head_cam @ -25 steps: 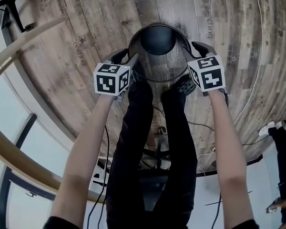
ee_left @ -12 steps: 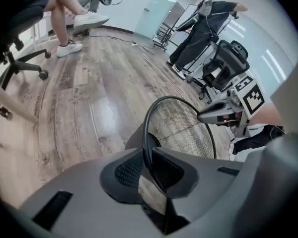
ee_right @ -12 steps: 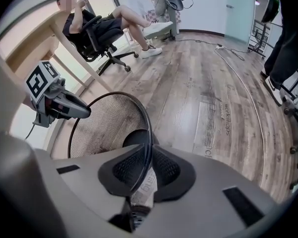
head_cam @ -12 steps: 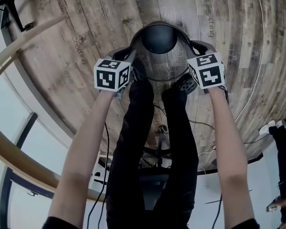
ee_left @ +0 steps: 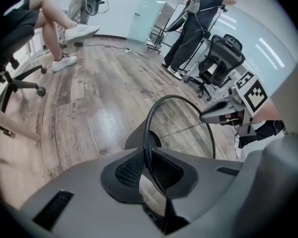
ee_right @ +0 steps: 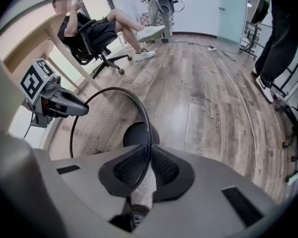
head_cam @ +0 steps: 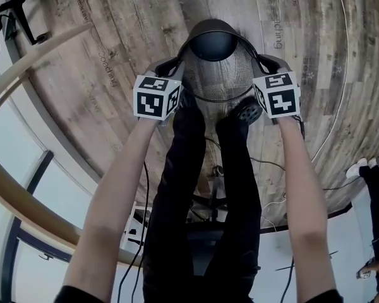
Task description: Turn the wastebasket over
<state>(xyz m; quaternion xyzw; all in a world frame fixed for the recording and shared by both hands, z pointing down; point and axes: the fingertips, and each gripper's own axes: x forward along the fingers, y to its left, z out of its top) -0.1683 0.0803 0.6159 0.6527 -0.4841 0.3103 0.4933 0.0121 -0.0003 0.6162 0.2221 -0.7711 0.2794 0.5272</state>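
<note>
The wastebasket (head_cam: 218, 74) is a black wire-mesh bin with a solid dark base (head_cam: 210, 45), on the wooden floor in front of the person's legs. My left gripper (head_cam: 175, 68) holds its rim on the left side. In the left gripper view the thin black rim (ee_left: 148, 133) runs between the pads, and the jaws of the left gripper (ee_left: 150, 163) are still closing on it. My right gripper (head_cam: 260, 65) grips the opposite side. In the right gripper view the right gripper (ee_right: 148, 163) has its pads pressed on the rim (ee_right: 145, 123).
A curved wooden rail (head_cam: 25, 194) runs along the left. Office chairs (ee_left: 216, 63) and standing people are beyond the bin. A seated person (ee_right: 89, 29) on a wheeled chair is at the far left. A cable (ee_right: 233, 78) lies across the floor.
Both grippers have drawn in against the bin's rim. The bin's base has shifted slightly farther from the person, and the left marker cube sits a little higher and more to the right.
</note>
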